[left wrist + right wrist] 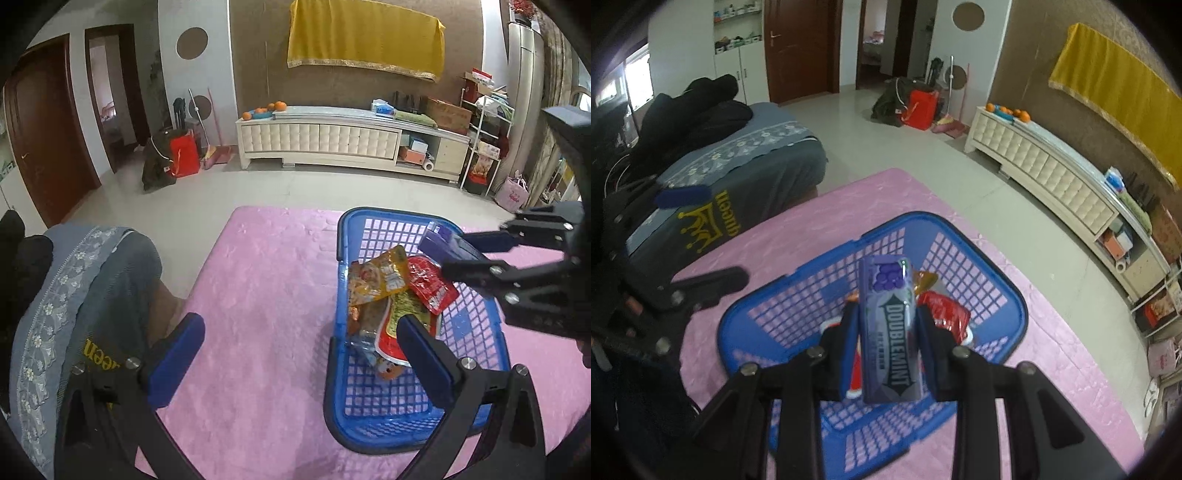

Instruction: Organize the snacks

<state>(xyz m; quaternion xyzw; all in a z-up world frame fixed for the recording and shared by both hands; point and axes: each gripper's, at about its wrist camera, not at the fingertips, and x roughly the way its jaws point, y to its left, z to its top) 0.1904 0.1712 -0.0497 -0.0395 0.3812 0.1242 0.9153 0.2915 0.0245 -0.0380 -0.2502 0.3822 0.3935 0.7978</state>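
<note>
A blue plastic basket [476, 373] stands on the pink cloth and holds several snack packets, among them a yellow one [376, 277] and a red one [430, 284]. My right gripper [886, 325] is shut on a purple Doublemint gum pack [888, 328] and holds it above the basket [775, 314]; the pack also shows in the left wrist view [448, 245]. My left gripper [299, 350] is open and empty, low over the cloth at the basket's near left side, its right finger over the basket.
The pink cloth [258, 295] covers the table. A chair with a grey-blue cover [92, 295] stands at the table's left. A white cabinet [332, 138] lines the far wall across a tiled floor.
</note>
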